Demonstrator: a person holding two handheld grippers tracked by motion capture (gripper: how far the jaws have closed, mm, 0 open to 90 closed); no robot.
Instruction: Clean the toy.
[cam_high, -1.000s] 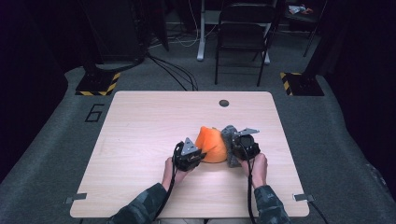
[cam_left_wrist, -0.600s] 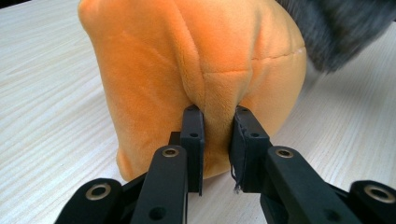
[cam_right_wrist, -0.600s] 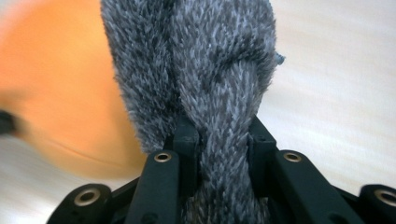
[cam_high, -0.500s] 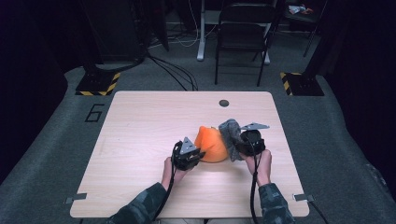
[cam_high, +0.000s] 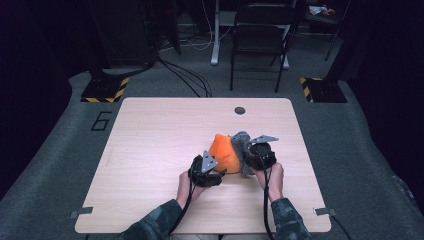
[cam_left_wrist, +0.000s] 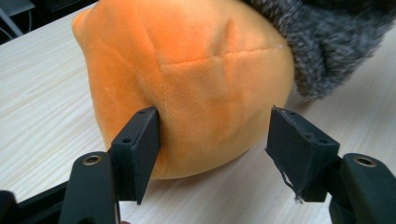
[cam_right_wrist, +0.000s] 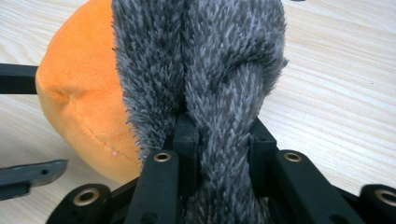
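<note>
Left gripper (cam_left_wrist: 212, 154) just opening, plush (cam_left_wrist: 187, 84) between pads; right gripper (cam_right_wrist: 219, 154) pinches grey fur (cam_right_wrist: 224, 70): soft, light, grip fur.

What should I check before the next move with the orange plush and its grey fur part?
1. Right gripper jaws clamped on the grey fur: ok, fur bunched between them.
2. Left gripper released: ok, its jaws have just been opening; one pad touches the orange plush, the other stands clear.
3. Plush supported: ok, its underside rests on the table.
4. Fur connected to the orange body: cannot tell, the join is hidden.
5. Cables clear of the plush: ok, they trail back along the forearms.
6. Table around the plush free of other items: ok.
</note>
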